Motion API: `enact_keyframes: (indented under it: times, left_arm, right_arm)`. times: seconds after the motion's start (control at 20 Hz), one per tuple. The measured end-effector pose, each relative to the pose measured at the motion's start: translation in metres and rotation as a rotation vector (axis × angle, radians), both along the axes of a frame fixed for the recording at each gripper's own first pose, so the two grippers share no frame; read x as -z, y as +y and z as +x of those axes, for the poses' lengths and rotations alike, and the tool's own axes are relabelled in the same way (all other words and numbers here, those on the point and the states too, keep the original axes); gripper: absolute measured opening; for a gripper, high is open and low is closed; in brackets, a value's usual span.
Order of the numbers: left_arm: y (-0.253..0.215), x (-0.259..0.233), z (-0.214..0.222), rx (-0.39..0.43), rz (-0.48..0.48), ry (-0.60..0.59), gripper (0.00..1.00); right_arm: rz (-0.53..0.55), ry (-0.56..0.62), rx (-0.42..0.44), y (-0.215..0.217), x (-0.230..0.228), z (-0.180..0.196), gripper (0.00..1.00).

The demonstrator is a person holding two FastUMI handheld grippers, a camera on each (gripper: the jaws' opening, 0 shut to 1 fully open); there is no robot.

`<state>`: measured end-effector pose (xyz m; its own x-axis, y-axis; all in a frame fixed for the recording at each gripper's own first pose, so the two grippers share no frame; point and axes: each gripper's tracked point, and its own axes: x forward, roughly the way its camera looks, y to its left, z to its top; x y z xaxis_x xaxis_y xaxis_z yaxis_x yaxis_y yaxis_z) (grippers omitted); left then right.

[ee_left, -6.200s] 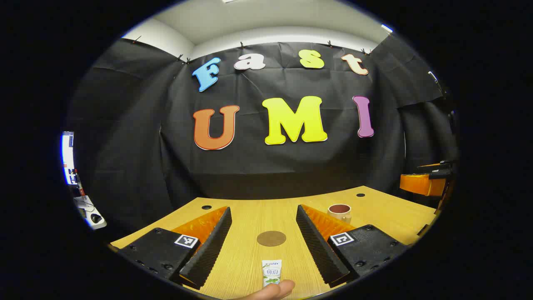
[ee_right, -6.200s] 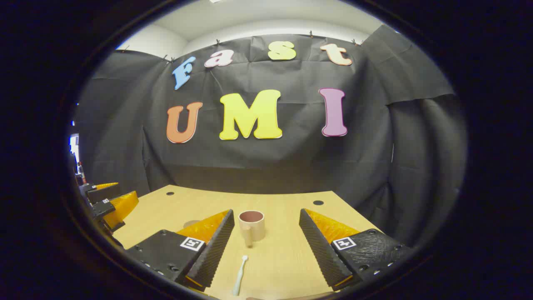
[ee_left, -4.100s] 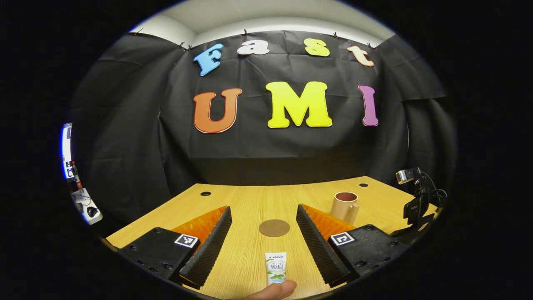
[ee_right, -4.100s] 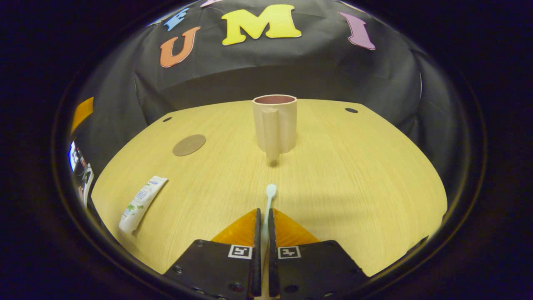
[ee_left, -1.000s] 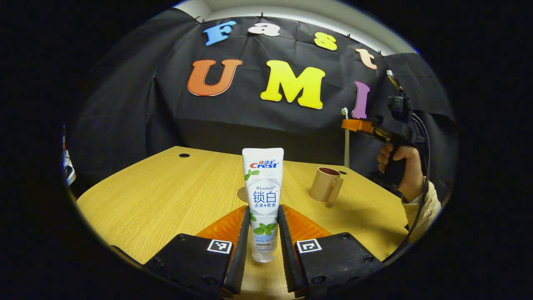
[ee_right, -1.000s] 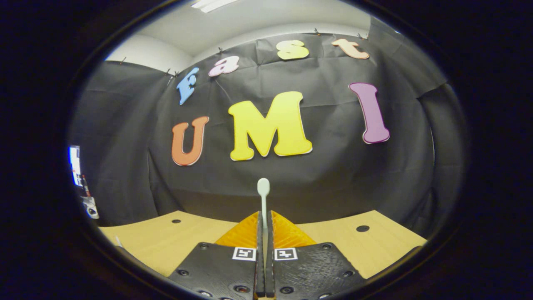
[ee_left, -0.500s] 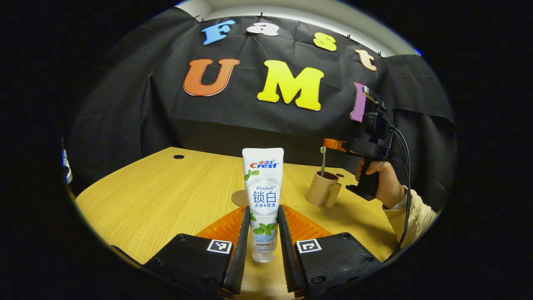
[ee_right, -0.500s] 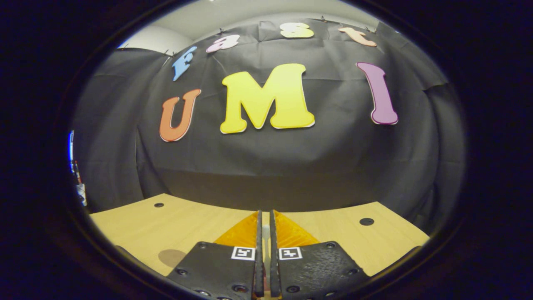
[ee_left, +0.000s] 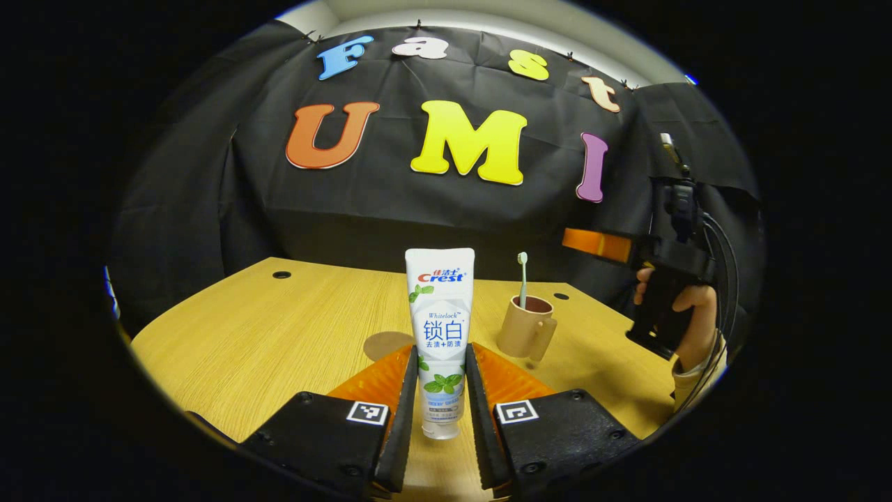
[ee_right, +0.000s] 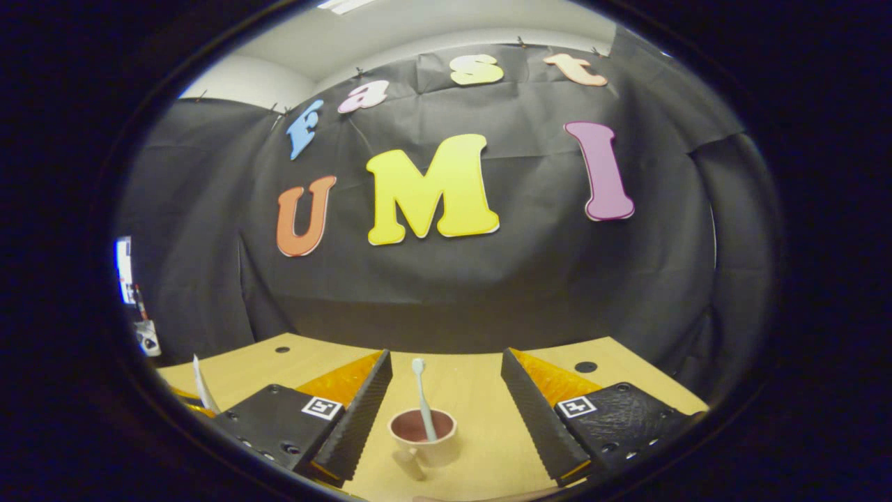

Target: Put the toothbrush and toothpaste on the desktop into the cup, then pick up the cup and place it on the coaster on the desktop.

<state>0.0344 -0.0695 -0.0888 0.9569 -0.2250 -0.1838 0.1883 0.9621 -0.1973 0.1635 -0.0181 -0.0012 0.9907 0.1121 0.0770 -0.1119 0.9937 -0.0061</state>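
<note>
Holding the toothpaste [ee_left: 440, 335] upright, left gripper [ee_left: 440, 390] is clamped on the tube above the desktop [ee_left: 279, 328]. Toothbrush [ee_right: 421, 399] stands in the cup [ee_right: 423, 436]; right gripper [ee_right: 446, 404] hangs spread above it, empty. Coaster [ee_left: 387, 343] sits bare beside the cup. Next, judging: carry tube over the cup, lower it, release.

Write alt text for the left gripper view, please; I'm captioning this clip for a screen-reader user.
The left claw is shut on an upright toothpaste tube above a wooden desktop. Beyond it, a toothbrush stands in a tan cup, and a round coaster lies partly behind the tube. At right, a hand holds the right claw.
</note>
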Motion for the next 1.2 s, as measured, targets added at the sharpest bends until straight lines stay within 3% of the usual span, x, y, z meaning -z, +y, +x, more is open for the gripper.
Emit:
enact_keyframes:
  times: [0.1,0.2,0.3,0.6,0.85,1.05,1.2]
  left_arm:
    - [-0.010,-0.011,0.010,0.002,0.010,-0.020,0.42]
    - [-0.021,-0.025,0.023,0.001,0.023,-0.050,0.42]
    - [-0.044,-0.039,0.038,0.026,0.015,-0.074,0.42]
    - [-0.098,-0.070,0.085,0.062,0.036,-0.118,0.41]
    - [-0.136,-0.092,0.135,0.101,0.029,-0.177,0.41]
    - [-0.164,-0.089,0.159,0.134,0.033,-0.171,0.42]
    - [-0.175,-0.079,0.167,0.143,0.030,-0.158,0.42]
  right_arm:
    - [-0.014,0.000,0.018,-0.020,0.010,-0.026,0.99]
    - [-0.001,0.029,0.025,-0.039,0.028,-0.049,0.93]
    - [0.005,0.070,0.053,-0.065,0.050,-0.067,0.96]
    - [0.066,0.128,0.132,-0.130,0.089,-0.087,0.96]
    - [0.176,0.163,0.113,-0.143,0.106,-0.099,0.96]
    - [0.126,0.131,0.160,-0.154,0.107,-0.108,0.96]
    - [0.108,0.145,0.148,-0.149,0.114,-0.111,0.96]
